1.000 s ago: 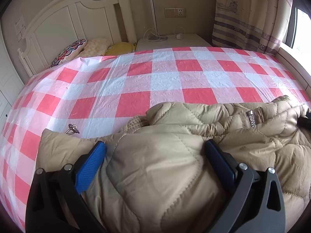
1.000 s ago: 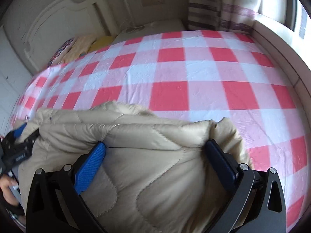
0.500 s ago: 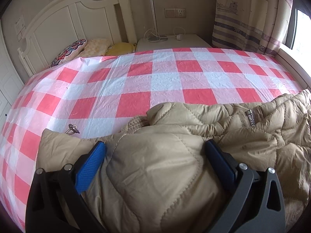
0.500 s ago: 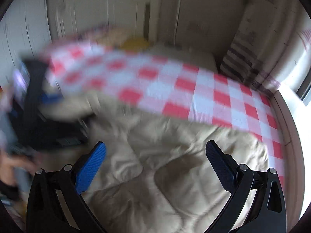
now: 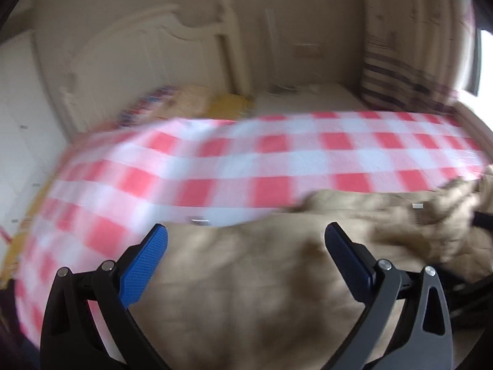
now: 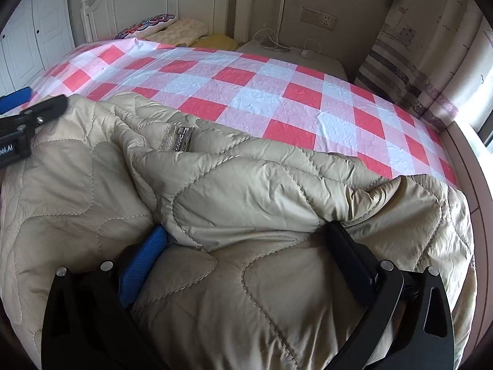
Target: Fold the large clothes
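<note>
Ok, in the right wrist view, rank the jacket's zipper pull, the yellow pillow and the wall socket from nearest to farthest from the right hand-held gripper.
From the right hand-held gripper, which is open and pressed into the tan jacket:
1. Zipper pull, ahead and left, on the jacket.
2. Yellow pillow, far left, at the headboard.
3. Wall socket, on the far wall.

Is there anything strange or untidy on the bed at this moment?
Nothing looks damaged or spilled. The beige quilted jacket lies bunched in uneven folds on the checked sheet, its zipper half buried. The left wrist view is blurred.
</note>
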The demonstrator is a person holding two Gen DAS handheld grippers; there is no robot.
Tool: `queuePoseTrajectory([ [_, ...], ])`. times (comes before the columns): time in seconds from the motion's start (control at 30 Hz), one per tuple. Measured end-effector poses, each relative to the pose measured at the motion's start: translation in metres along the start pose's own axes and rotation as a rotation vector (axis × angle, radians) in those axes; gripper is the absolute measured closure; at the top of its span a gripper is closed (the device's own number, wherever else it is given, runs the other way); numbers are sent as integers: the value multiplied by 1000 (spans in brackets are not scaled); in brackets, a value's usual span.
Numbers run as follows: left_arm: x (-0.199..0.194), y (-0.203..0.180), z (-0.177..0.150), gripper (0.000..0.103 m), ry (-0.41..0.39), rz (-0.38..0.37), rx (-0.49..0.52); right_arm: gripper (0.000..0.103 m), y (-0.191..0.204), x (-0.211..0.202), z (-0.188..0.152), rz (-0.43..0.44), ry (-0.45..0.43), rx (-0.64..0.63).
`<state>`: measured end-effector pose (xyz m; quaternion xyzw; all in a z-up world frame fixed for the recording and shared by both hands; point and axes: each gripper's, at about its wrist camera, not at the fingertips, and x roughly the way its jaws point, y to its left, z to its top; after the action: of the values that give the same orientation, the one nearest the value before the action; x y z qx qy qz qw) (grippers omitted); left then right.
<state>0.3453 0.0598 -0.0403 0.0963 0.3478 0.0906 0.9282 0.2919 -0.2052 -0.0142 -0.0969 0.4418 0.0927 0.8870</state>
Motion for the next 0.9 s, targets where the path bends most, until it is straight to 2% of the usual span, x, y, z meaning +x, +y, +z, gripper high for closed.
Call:
queuePoseTrajectory([
  [0.03,11,8,-6,2,31,73,-2,4,0,0,0,2,-2,2],
  [0.07,24,11,-13,2,75,103,2,4,-1,-1,0,3,-5,3],
  [0.1,43,14,-21,2,146,84,-2,4,-1,-1,0,7,-10,6],
  [0.13,58,20,-28,2,208,2,-47,4,-1,-2,0,8,-16,10],
  [0.2,55,25,-24,2,189,9,-75,4,1,-2,-1,-2,-10,0],
  [0.3,52,14,-23,2,168,66,-21,5,-3,-12,3,18,17,-10],
  [0.37,51,15,-24,2,161,67,-26,5,-11,-26,6,1,-9,-20],
  [0.47,52,20,-24,2,167,44,-46,5,-48,-43,9,-71,-71,41],
  [0.53,54,23,-26,2,169,38,-50,5,-88,-29,3,-118,-49,143],
  [0.57,54,23,-25,2,170,34,-53,4,-108,-12,-6,-148,-11,184],
  [0.6,54,24,-26,2,169,25,-60,4,-126,1,-13,-65,16,252],
  [0.63,54,24,-26,2,169,23,-60,4,-145,8,-22,58,24,357],
  [0.67,55,24,-26,2,171,22,-61,5,-154,4,-25,78,4,404],
  [0.83,55,26,-27,2,176,9,-70,5,-137,-8,-21,-35,11,344],
  [0.87,56,27,-27,2,177,6,-74,5,-134,-16,-21,-63,-2,348],
  [0.9,56,27,-27,2,179,3,-75,5,-123,-35,-22,-79,-53,337],
])
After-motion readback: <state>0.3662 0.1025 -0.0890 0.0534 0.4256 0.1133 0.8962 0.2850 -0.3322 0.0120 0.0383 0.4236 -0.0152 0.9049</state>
